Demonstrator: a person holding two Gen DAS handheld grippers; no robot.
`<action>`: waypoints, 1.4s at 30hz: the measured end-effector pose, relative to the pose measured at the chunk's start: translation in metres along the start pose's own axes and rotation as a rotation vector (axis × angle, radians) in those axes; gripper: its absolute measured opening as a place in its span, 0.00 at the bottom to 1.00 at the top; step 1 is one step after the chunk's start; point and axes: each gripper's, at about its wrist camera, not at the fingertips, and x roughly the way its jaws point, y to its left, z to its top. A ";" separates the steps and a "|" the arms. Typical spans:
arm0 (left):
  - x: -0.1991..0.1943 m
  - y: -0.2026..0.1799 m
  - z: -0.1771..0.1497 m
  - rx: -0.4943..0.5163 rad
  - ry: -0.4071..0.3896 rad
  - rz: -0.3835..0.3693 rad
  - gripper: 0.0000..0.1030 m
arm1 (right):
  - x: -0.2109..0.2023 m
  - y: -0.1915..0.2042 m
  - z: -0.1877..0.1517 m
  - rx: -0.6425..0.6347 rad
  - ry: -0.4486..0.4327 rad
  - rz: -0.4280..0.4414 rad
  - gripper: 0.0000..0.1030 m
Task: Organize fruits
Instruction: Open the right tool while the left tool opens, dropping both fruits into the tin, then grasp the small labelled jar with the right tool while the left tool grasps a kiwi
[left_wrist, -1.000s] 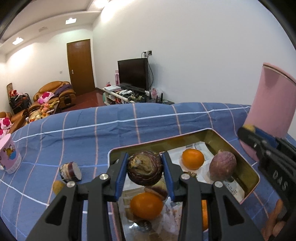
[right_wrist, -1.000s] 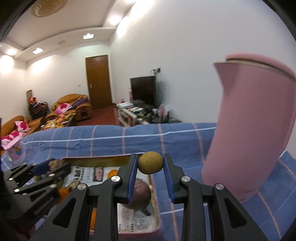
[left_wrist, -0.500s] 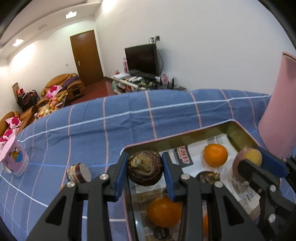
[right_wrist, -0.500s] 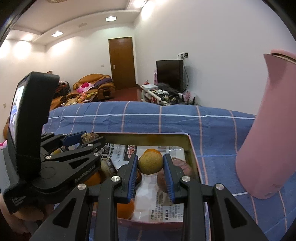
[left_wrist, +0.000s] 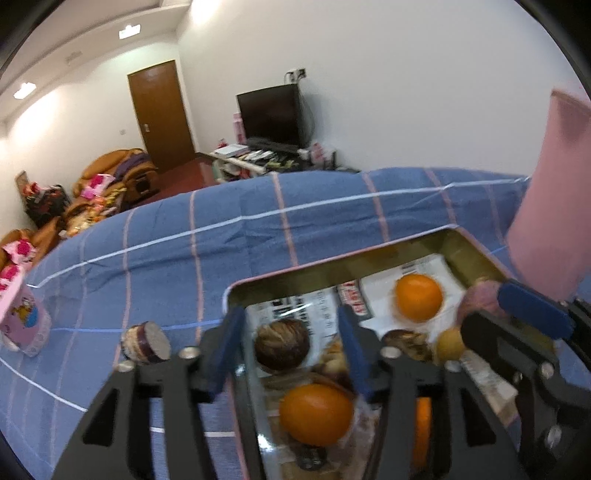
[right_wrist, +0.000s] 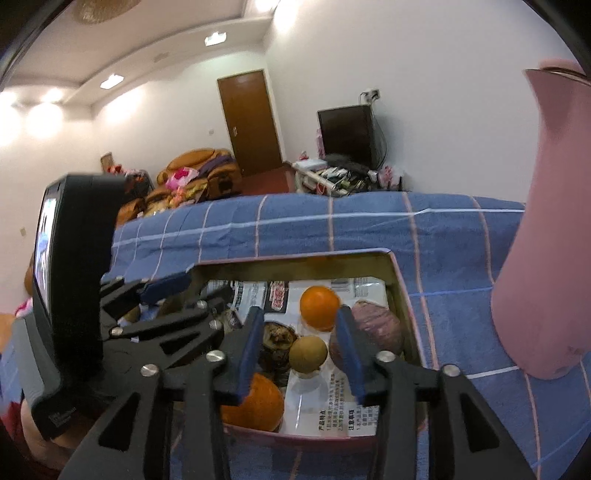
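Note:
A gold-lined tin tray (left_wrist: 332, 258) (right_wrist: 295, 255) lined with newspaper lies on the blue checked cloth. My left gripper (left_wrist: 290, 325) hangs over its left end with its jaws opening. A dark brown wrinkled fruit (left_wrist: 282, 345) sits between the pads, and neither pad touches it. My right gripper (right_wrist: 299, 328) is over the tray's right part, its jaws also opening, and a small tan fruit (right_wrist: 308, 353) lies free between them on the paper. Two oranges (right_wrist: 319, 306) (left_wrist: 316, 413), a purple fruit (right_wrist: 376, 328) and another dark fruit (right_wrist: 277, 339) rest in the tray.
A tall pink jug (right_wrist: 554, 221) stands close to the tray's right side. A cut half fruit (left_wrist: 146, 343) lies on the cloth left of the tray, and a pink cartoon cup (left_wrist: 22, 321) stands farther left. In the right wrist view the left gripper's body (right_wrist: 74, 295) crowds the tray's left side.
Both grippers held their fruit clamped in the earlier frames. Now both have opened, and the dark fruit and the tan fruit sit loose in the tray. Both views tipped further down.

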 end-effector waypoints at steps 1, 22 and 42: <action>-0.004 0.001 0.000 -0.011 -0.013 -0.009 0.73 | -0.003 -0.001 0.001 0.006 -0.019 -0.003 0.47; -0.047 0.034 -0.021 -0.070 -0.208 0.208 1.00 | -0.052 0.000 0.004 -0.005 -0.350 -0.340 0.95; -0.059 0.062 -0.039 -0.112 -0.178 0.160 1.00 | -0.057 0.028 -0.009 0.006 -0.333 -0.359 0.95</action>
